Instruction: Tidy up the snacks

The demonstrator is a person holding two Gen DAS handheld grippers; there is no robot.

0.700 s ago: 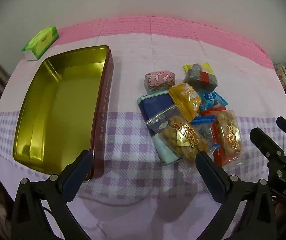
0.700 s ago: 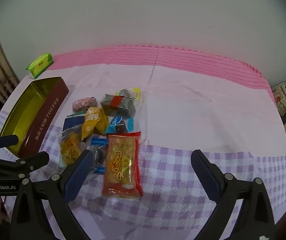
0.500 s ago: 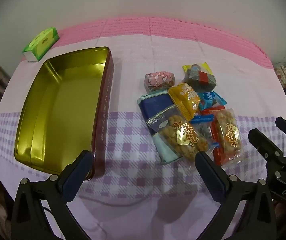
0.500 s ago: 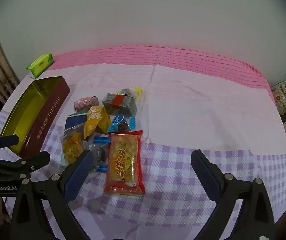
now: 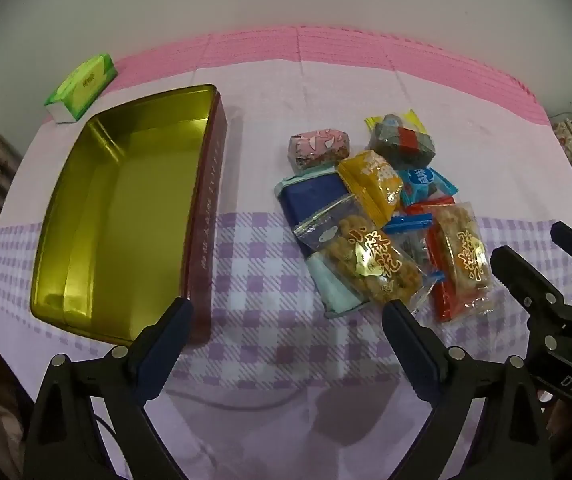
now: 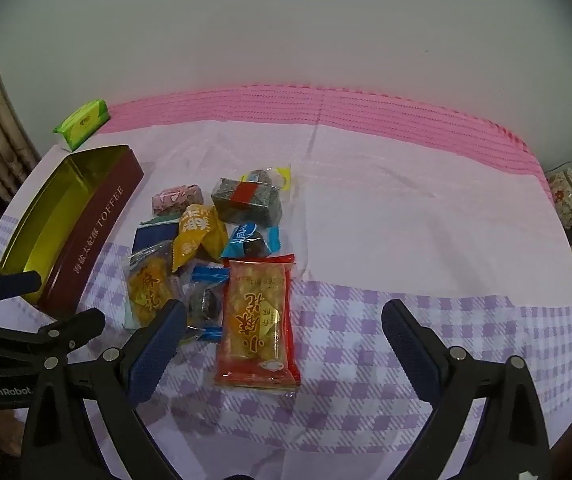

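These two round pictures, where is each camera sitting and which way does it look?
Left wrist view: sits on the left gripper, looking forward and down at the open gold tin and snack pile; its own two fingers show, spread wide, with the right gripper at the right edge.
Right wrist view: sits on the right gripper, facing the red snack packet and back wall; its spread fingers show, the left gripper at lower left.
Both share tin, snacks, green tissue pack and pink-and-purple cloth.
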